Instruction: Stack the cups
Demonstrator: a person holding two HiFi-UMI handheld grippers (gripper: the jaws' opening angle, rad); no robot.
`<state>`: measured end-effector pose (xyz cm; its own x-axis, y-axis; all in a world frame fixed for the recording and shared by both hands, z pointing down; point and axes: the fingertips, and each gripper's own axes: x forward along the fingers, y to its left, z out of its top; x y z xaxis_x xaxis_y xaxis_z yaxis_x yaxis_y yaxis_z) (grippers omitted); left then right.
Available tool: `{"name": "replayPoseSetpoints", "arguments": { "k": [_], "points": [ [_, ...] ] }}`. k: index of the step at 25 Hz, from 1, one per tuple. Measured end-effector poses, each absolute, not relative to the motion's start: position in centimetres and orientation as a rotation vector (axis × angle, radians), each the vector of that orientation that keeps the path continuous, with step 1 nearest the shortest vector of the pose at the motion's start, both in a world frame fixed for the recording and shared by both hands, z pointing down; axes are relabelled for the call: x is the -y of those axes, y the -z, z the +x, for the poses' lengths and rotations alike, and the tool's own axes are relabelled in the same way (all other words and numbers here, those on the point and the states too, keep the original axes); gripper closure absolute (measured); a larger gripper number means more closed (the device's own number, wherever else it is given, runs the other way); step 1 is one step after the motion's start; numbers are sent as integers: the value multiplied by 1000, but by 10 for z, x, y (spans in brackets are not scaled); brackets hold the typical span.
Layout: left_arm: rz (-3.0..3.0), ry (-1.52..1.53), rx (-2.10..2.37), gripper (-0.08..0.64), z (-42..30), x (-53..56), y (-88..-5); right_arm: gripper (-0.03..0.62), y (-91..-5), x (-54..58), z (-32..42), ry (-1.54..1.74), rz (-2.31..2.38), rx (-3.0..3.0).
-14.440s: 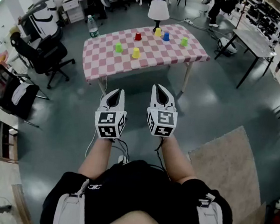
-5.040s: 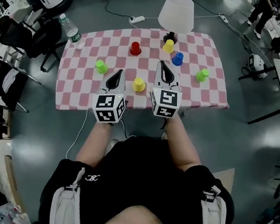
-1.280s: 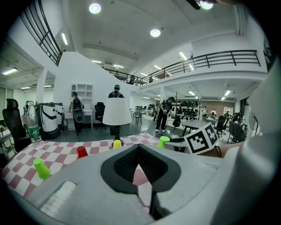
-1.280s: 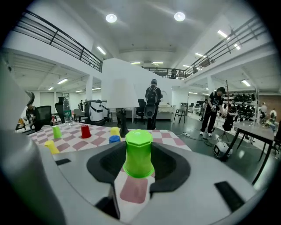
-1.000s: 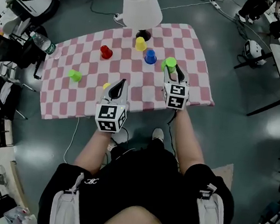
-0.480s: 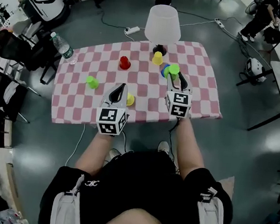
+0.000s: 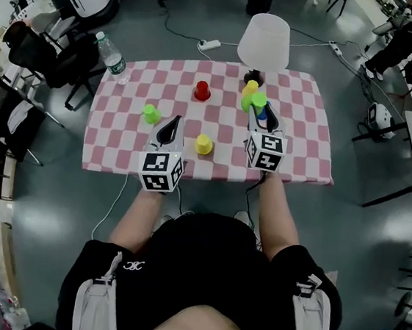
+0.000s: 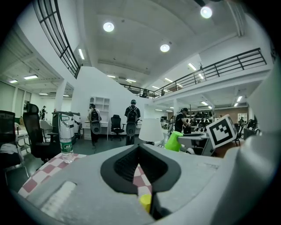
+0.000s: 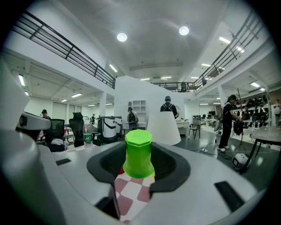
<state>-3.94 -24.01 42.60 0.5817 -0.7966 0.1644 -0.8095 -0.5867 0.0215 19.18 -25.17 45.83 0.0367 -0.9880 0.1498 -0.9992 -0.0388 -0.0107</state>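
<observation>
Right gripper (image 7: 258,115): half open, clamped on a green cup (image 9: 138,154), upside down, base up. Held off the worktop (image 7: 119,151), at the far right by the lamp (image 7: 264,40).
Left gripper (image 8: 138,147): jaw tips drawn together, nothing between them. It hangs over the near left of the worktop; the near yellow cup (image 7: 204,144) is just to its right.

On the cloth, each cup alone and none nested:
- red cup (image 7: 202,90), far middle
- left green cup (image 7: 150,113)
- near yellow cup
- far yellow cup (image 7: 251,86), at the lamp foot
- blue cup (image 7: 260,110), partly hidden beside the held cup

Progress, as judged: early. One cup is picked up and no stack has started. Its place suggests the blue cup or far yellow cup as the base. After that, four more cups are left to gather.
</observation>
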Motion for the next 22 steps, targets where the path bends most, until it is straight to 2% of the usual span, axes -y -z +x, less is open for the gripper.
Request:
{"name": "replayPoseSetpoints", "arguments": {
  "k": [22],
  "points": [
    [2571, -234, 1501, 545, -99, 223, -453, 414, -555, 241, 123, -308, 1957, 2142]
  ]
}}
